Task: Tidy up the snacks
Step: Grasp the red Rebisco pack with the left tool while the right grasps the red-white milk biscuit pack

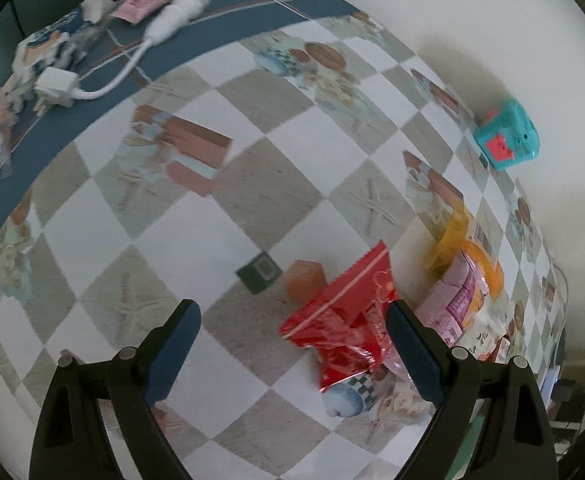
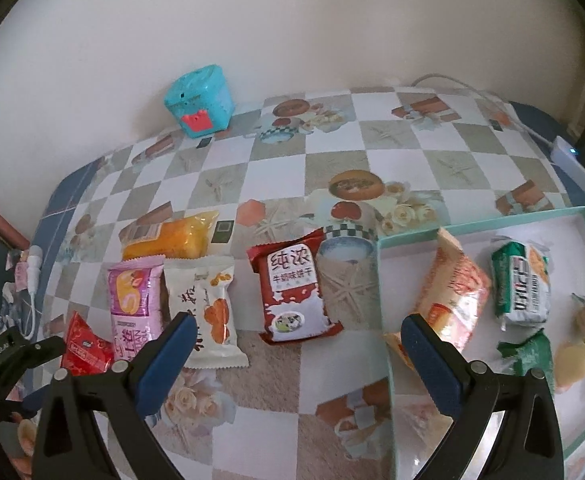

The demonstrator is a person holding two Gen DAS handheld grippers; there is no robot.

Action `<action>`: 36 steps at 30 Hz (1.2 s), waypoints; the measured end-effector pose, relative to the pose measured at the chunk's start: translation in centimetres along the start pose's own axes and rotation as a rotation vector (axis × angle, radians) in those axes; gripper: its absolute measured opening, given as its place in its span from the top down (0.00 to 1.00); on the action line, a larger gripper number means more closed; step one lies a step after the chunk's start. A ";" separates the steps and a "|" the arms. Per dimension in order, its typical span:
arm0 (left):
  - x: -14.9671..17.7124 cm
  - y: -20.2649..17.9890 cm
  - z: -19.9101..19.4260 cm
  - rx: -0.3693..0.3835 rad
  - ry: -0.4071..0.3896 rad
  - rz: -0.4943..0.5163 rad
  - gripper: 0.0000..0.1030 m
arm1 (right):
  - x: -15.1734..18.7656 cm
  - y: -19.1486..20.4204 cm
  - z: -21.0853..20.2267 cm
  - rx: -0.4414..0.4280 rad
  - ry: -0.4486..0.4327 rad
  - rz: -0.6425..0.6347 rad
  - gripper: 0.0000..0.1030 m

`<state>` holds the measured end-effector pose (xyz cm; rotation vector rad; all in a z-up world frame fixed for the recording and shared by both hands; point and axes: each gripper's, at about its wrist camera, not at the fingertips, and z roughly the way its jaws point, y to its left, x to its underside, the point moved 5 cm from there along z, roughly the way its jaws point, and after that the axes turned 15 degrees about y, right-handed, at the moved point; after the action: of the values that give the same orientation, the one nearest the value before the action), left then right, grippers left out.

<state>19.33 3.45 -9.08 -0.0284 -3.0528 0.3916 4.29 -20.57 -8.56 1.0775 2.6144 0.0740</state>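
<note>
A: Both grippers, left gripper (image 1: pixel 292 344) and right gripper (image 2: pixel 298 354), gape wide, holding nothing. The red-brown biscuit packet (image 2: pixel 294 294) lies just ahead of the right one, the tray (image 2: pixel 388 280) beside.

B: Straddle its narrow sides, then lift. It reads 纯浓; smaller print is probably 牛奶味饼干.

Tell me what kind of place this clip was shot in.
Most likely a home dining or kitchen table against a plain wall: a patterned checkered tablecloth, a teal toy-like box by the wall, and a charger with cable left lying at the table's end.
</note>
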 end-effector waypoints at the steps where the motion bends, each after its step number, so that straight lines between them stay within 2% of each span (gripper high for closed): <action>1: 0.0 -0.3 0.2 -0.002 0.005 0.007 0.09 | -0.1 0.2 0.2 0.000 0.000 -0.007 0.00; 11: -0.5 -2.5 1.0 -0.025 0.011 0.030 0.09 | -1.4 1.0 1.3 0.014 -0.011 -0.059 0.03; 16: -0.9 -2.8 1.6 -0.037 0.024 0.027 0.09 | -1.7 0.7 2.5 0.012 0.007 -0.062 0.13; 18: -0.9 -2.9 1.9 -0.047 0.027 0.025 0.09 | -1.8 0.5 3.0 0.012 0.017 -0.059 0.21; 20: -1.1 -3.3 2.4 -0.050 0.032 0.027 0.09 | -1.8 0.3 3.5 0.016 0.029 -0.056 0.22; 26: -1.4 -3.9 3.9 -0.058 0.061 0.018 0.10 | -1.8 0.1 4.0 0.045 0.030 -0.066 0.35; 28: -1.5 -4.0 4.2 -0.055 0.069 0.019 0.13 | -1.7 0.1 4.2 0.042 0.039 -0.070 0.44; 29: -1.6 -4.0 4.3 -0.054 0.071 0.019 0.18 | -1.6 0.1 4.4 0.031 0.048 -0.068 0.52; 31: -1.7 -4.1 4.3 -0.069 0.059 0.022 0.27 | -1.6 0.1 4.4 0.034 0.049 -0.073 0.54; 33: -1.7 -4.3 4.2 -0.057 0.055 0.022 0.27 | -1.5 0.3 4.3 0.036 0.047 -0.079 0.58; 36: -1.7 -4.2 4.0 -0.040 0.051 0.018 0.28 | -1.5 0.4 4.1 0.036 0.045 -0.081 0.59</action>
<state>20.75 -1.70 -11.99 -0.0665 -3.0114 0.3264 6.79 -21.58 -11.95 0.9909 2.7062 0.0331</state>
